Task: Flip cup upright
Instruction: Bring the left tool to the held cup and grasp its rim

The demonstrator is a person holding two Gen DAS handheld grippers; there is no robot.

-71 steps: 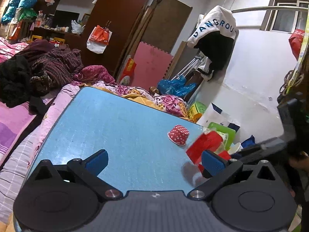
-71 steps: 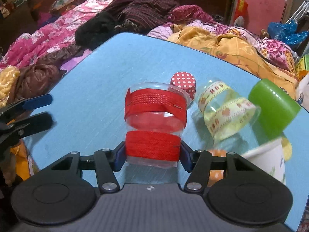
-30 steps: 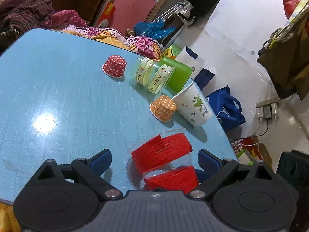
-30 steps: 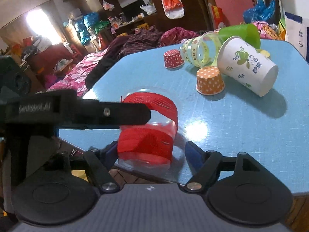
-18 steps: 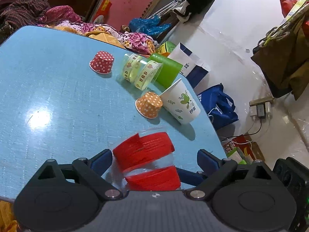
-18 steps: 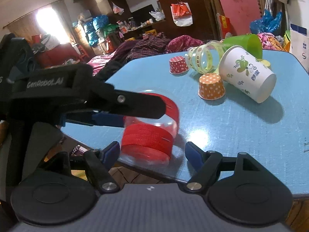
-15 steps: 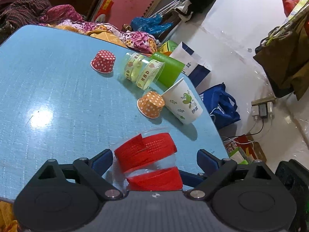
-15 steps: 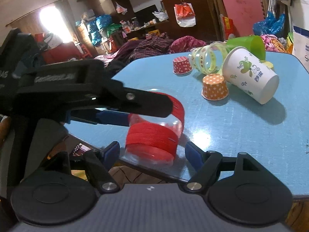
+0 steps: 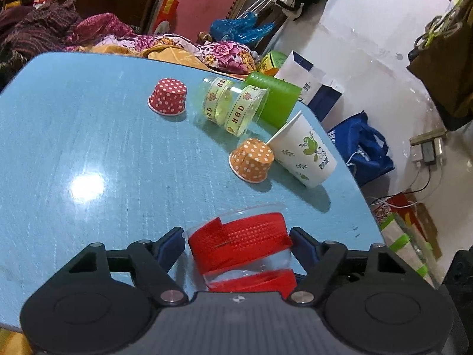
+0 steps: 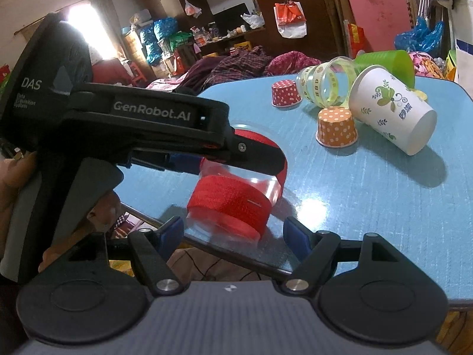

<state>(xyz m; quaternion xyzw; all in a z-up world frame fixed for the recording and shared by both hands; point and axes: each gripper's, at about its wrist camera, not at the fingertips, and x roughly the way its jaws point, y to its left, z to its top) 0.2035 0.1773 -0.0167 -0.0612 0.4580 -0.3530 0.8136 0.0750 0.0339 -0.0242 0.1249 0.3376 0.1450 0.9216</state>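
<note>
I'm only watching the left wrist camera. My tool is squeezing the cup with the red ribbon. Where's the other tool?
Observer: The right tool is open. Its fingers sit on either side of the red ribbon cup, low down near its base.
Operator: Is my cup close to the edge?
Observer: Yes. The right wrist view shows it next to the edge of the table nearest that camera.
Operator: Who's holding my tool?
Observer: A person's hand is wrapped around the handle of the left tool.
</note>
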